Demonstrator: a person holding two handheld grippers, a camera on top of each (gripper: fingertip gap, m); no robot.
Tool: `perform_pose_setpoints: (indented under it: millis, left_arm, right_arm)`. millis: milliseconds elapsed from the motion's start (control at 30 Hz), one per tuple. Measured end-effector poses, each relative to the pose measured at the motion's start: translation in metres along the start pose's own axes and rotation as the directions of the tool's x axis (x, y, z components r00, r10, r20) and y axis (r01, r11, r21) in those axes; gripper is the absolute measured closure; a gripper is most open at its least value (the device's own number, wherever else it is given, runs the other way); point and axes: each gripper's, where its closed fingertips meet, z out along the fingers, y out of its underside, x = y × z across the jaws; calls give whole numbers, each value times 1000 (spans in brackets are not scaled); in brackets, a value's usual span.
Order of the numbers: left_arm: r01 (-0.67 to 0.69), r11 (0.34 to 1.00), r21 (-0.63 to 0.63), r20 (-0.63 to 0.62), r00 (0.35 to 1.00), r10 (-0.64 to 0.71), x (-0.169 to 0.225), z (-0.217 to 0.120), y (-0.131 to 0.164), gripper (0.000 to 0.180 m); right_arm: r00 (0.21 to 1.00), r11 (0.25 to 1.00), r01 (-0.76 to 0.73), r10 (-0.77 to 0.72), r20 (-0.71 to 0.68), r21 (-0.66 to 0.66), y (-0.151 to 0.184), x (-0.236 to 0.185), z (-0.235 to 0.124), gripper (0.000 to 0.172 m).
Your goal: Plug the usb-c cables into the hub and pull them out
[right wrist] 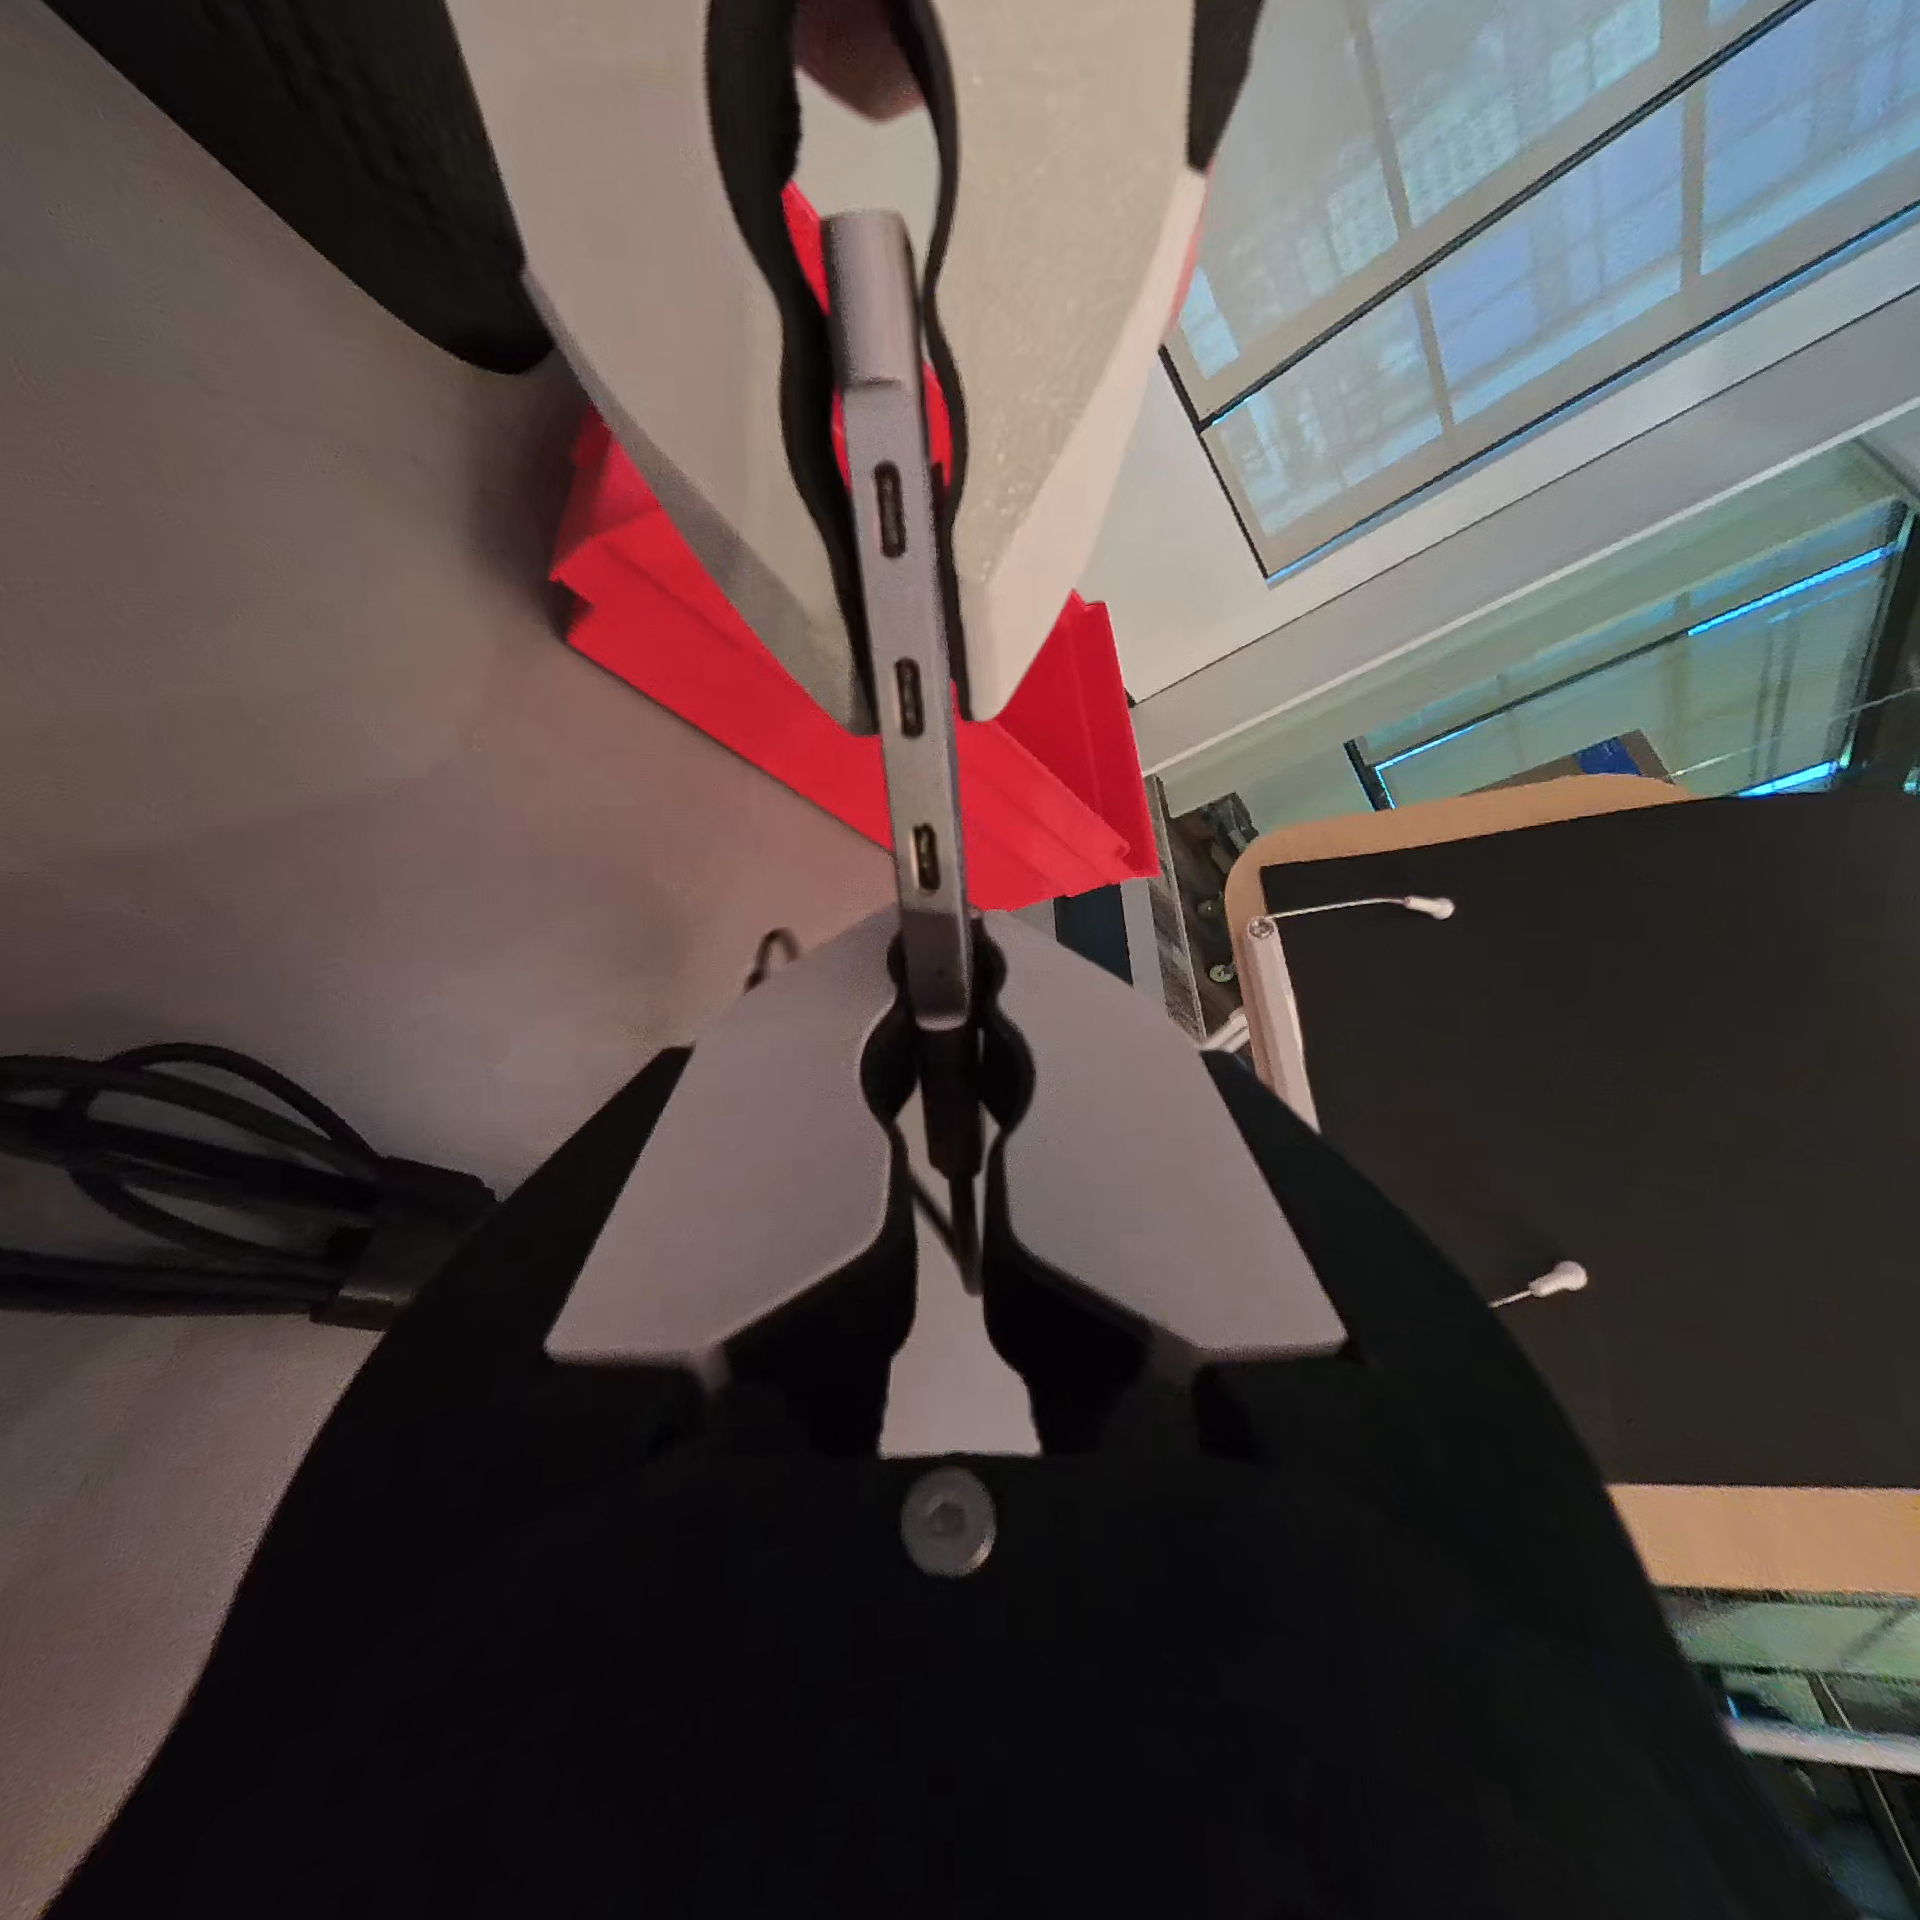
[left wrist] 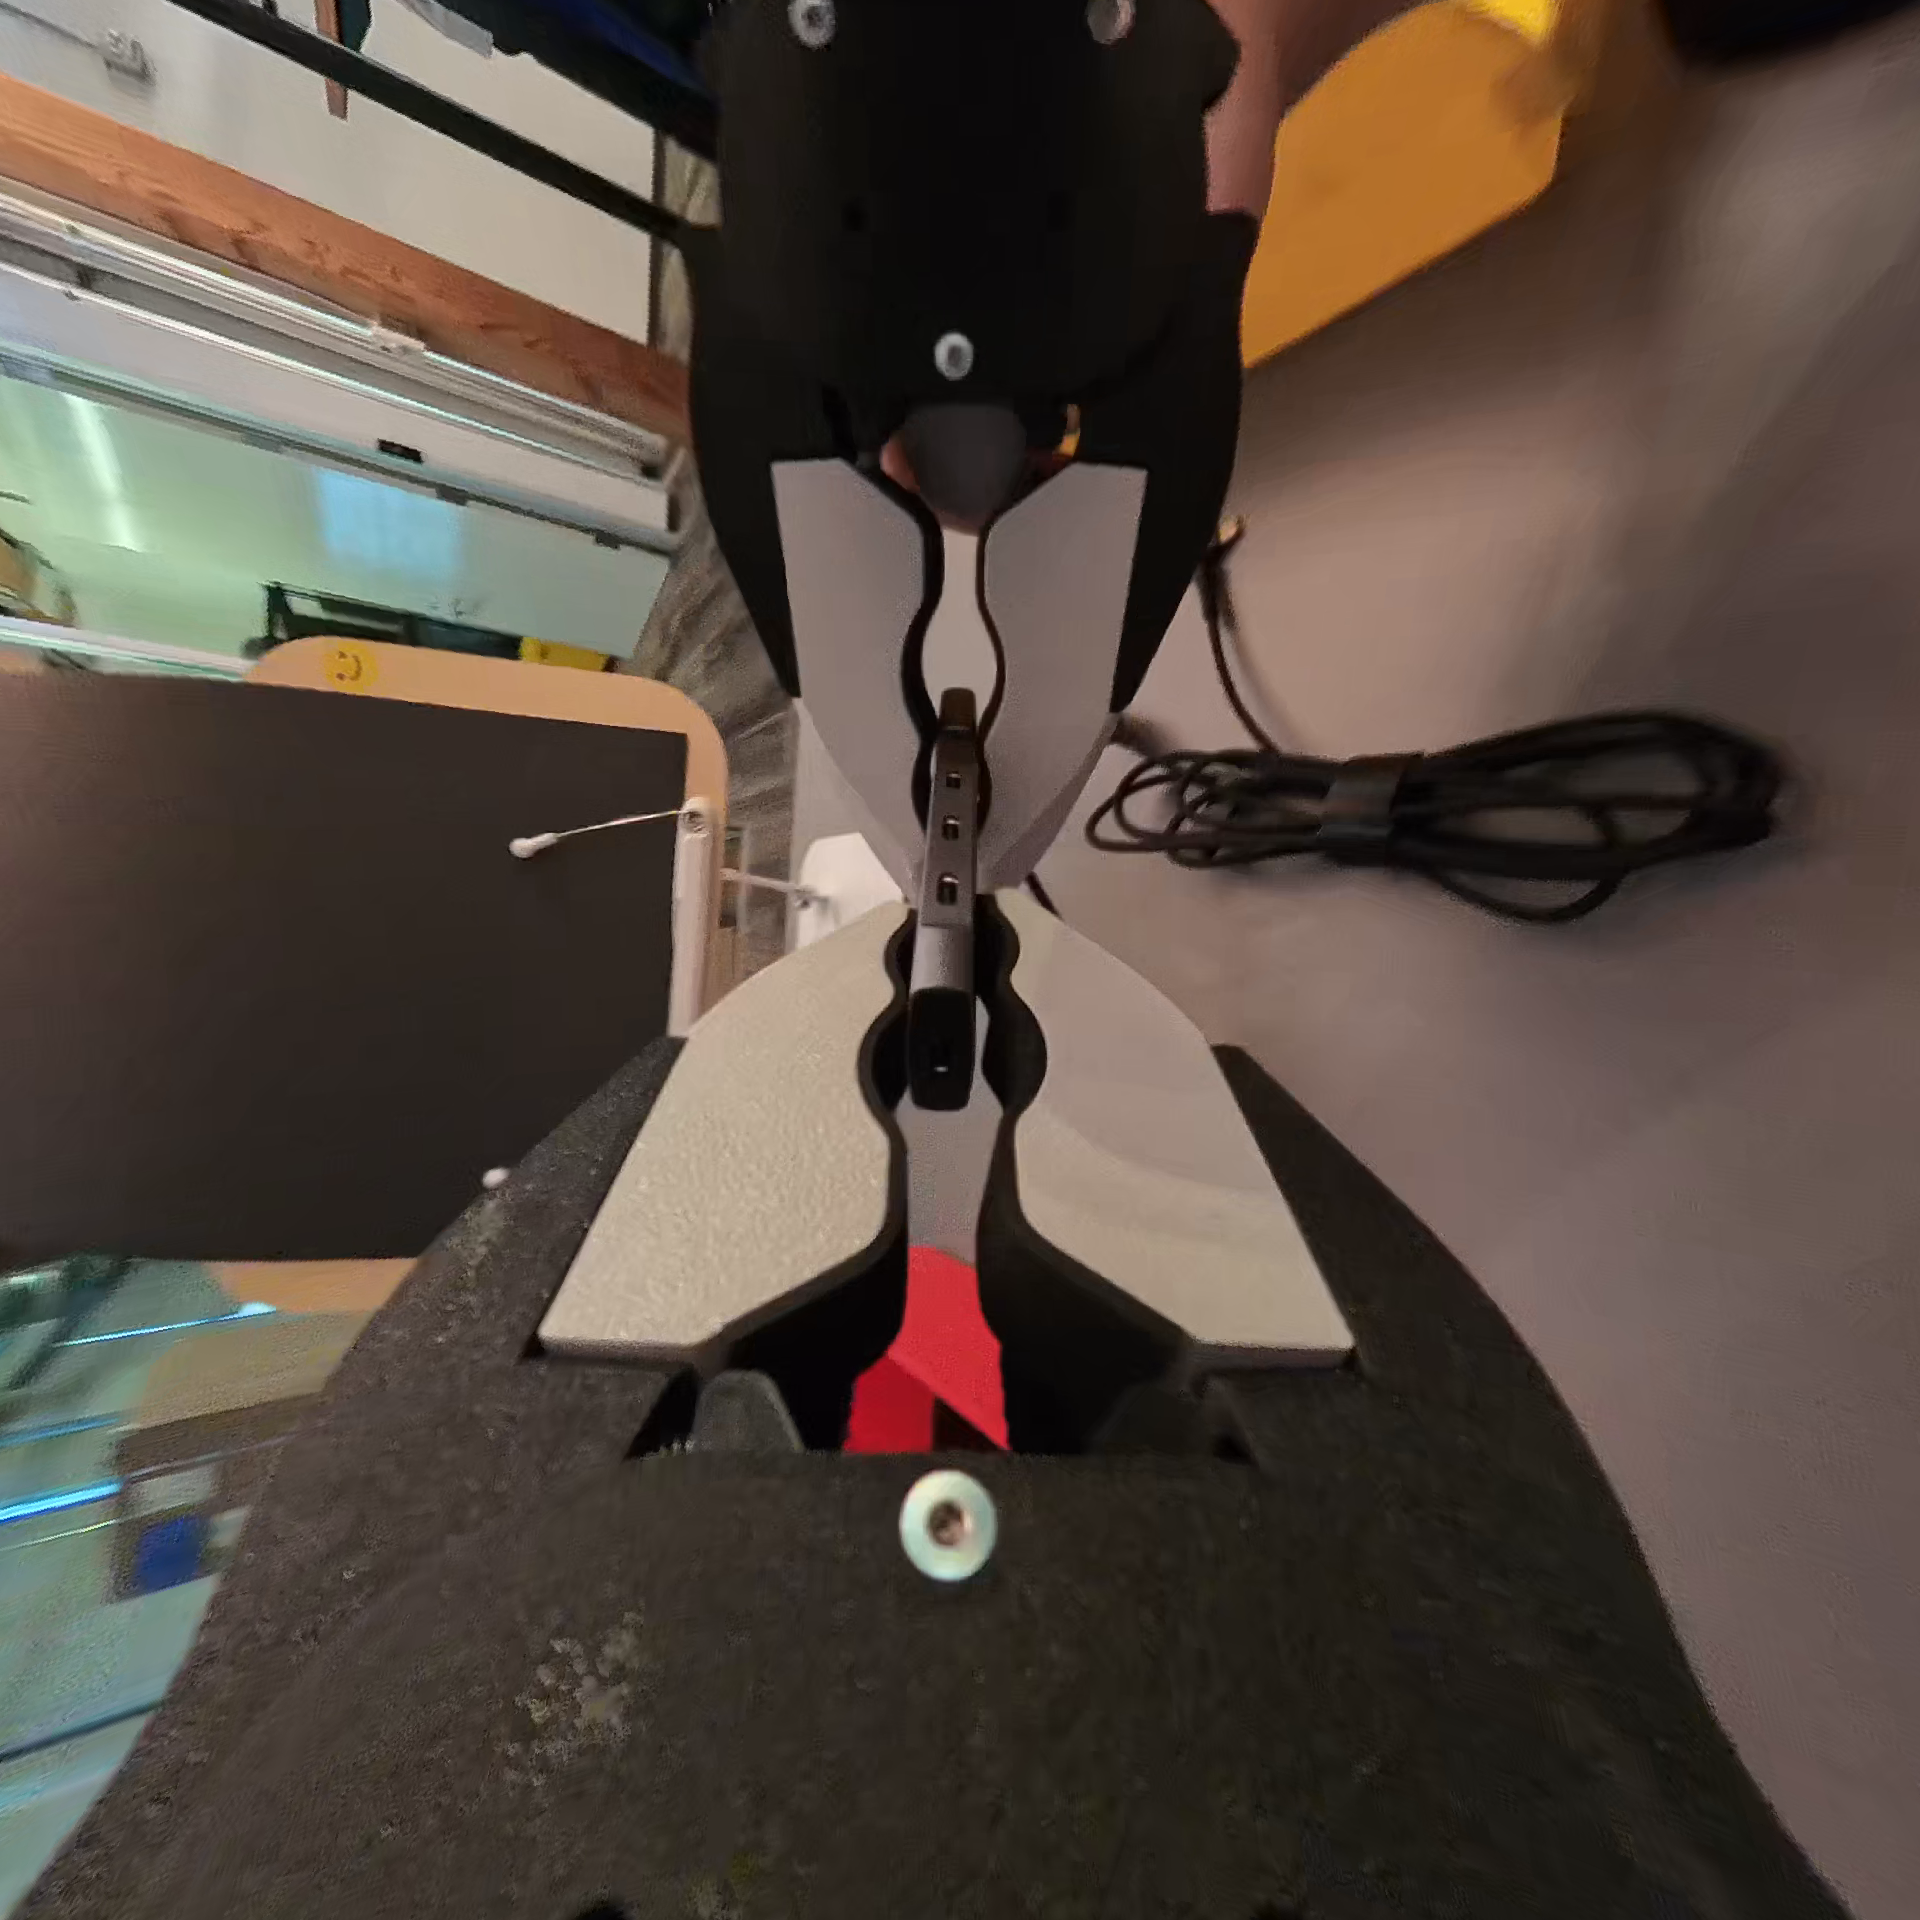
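Observation:
A slim grey USB-C hub (left wrist: 948,831) hangs in the air between my two grippers, which face each other. Its narrow side shows three ports. My left gripper (left wrist: 940,935) is shut on one end of the hub. My right gripper (right wrist: 935,961) is shut on the other end of the hub (right wrist: 914,644), where a black plug (right wrist: 948,1107) and thin cable run back between its fingers. Each wrist view shows the other gripper at the top, clamped on the far end. A bundled black cable (left wrist: 1455,810) lies on the grey table (left wrist: 1507,1195); it also shows in the right wrist view (right wrist: 156,1174).
A red plastic bin (right wrist: 748,665) sits on the table behind the hub. A black panel with a light wooden rim (left wrist: 312,935) stands past the table edge. A yellow object (left wrist: 1403,156) lies at the far corner. Another loose black cable (left wrist: 1226,644) lies by the bundle. Some 5 cm of space lies between my two pairs of fingers.

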Motion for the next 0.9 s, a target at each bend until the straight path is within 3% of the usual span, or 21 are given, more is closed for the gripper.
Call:
perform_pose_setpoints:
  millis: [133,300,467,700,900]
  left_arm:
    - [163,980,114,-42,986,-160,-4,-5,-1,171]
    - [375,906,196,-75,927,-368,-10,-8,4,160]
    - [604,752,263,-176,797,-578,-10,-13,6,136]
    - [823,459,335,-366,562,-742,-25,-25,2,135]
    - [897,325,301,-476,436,-763,-25,-22,2,142]
  right_arm:
    - [999,999,-13,14,41,-29,-6,1,-4,165]
    - [997,992,60,-66,-45,-113,-5,14,-4,165]
    - [968,956,164,-204,-150,-243,3,34,-12,165]
    - [925,918,253,-322,-202,-305,4,42,-14,165]
    - [907,907,278,-356,-224,-317,3,46,-16,165]
